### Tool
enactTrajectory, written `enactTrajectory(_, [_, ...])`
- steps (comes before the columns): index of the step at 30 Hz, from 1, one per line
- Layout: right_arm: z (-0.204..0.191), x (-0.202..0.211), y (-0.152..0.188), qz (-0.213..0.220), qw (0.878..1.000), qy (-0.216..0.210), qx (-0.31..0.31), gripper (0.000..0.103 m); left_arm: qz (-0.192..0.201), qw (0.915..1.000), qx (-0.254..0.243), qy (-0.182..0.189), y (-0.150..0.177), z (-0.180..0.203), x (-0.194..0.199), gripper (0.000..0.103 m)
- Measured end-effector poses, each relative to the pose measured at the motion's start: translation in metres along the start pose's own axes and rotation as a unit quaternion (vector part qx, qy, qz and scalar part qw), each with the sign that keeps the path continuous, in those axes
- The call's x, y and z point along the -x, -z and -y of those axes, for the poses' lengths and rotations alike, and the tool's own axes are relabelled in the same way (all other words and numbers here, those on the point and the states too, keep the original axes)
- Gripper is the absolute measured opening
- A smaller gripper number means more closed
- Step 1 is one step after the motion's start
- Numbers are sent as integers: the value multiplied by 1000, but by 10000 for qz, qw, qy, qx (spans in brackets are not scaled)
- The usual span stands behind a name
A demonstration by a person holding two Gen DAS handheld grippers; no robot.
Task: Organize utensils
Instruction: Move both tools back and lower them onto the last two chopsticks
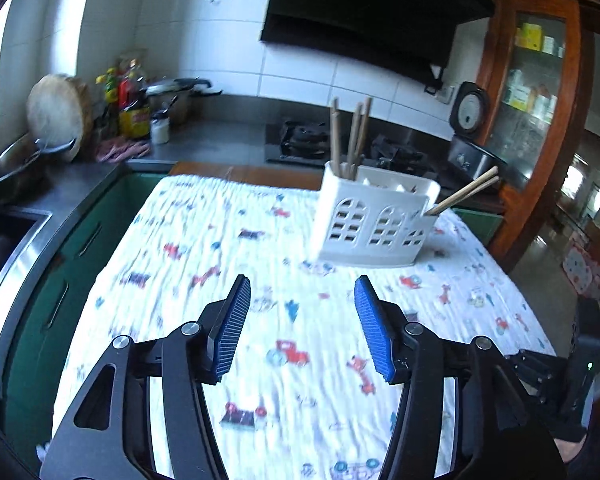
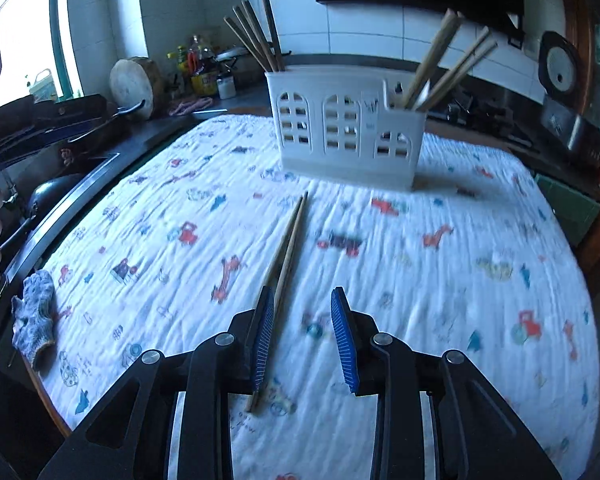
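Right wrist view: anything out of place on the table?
Yes. A pair of wooden chopsticks lies loose on the printed white tablecloth, outside the white plastic utensil caddy where the other chopsticks stand. The open right claw sits over their near end, not gripping.

daylight from left window [image 2: 20, 40] | motion blur | fisheye edges dark, bent

Each hand-held gripper, the left [image 1: 302, 322] and the right [image 2: 302, 334], has black angular linkage arms with round silver screws, and its fingers [image 1: 233, 326] carry ribbed blue pads [image 2: 344, 340].
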State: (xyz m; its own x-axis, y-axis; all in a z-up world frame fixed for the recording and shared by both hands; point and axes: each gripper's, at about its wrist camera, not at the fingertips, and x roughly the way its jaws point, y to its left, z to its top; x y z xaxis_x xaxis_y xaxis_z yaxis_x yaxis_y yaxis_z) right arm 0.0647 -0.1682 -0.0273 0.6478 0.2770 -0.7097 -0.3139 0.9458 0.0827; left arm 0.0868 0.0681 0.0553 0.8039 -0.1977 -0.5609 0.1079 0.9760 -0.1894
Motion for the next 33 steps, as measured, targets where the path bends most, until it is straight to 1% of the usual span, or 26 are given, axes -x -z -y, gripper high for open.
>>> enactTrajectory(3, [-6, -12, 13, -149, 9999, -36, -68, 27, -49, 9998, 80, -162, 16, -8, 2, 55])
enactTrajectory(4, [-8, -16, 17, -185, 9998, -34, -77, 23, -66, 9997, 75, -216, 21, -10, 3, 55])
enactTrajectory(6, [-12, -21, 23, -249, 9995, -106, -139, 21, -71, 9994, 90, -321, 28, -13, 5, 55])
enactTrajectory(10, [-16, -29, 28, -368, 9987, -226, -253, 17, -159, 9992, 103, -342, 41, -16, 6, 55])
enactTrajectory(12, [-18, -31, 30, -397, 9986, -185, -291, 16, -186, 9991, 120, -359, 44, -15, 6, 55])
enactTrajectory(13, [-17, -32, 30, -410, 9985, -195, -294, 14, -206, 9991, 123, -345, 45, -15, 5, 55])
enactTrajectory(16, [-18, -35, 32, -468, 9983, -168, -289, 12, -245, 9990, 90, -357, 50, -11, 3, 55])
enactTrajectory(20, [-18, -37, 33, -475, 9983, -122, -305, 11, -322, 9990, 86, -313, 54, -7, -1, 55])
enactTrajectory(24, [-28, -37, 34, -419, 9990, 153, -58, 8, -386, 9989, 18, -270, 61, 0, -4, 55])
enactTrajectory(28, [-26, -36, 35, -362, 9991, 167, -112, 8, -538, 9983, 34, -229, 68, 6, -11, 55])
enactTrajectory(33, [-20, -24, 36, -173, 9995, 223, -117, 7, -737, 9973, -15, -27, 82, 17, -18, 55])
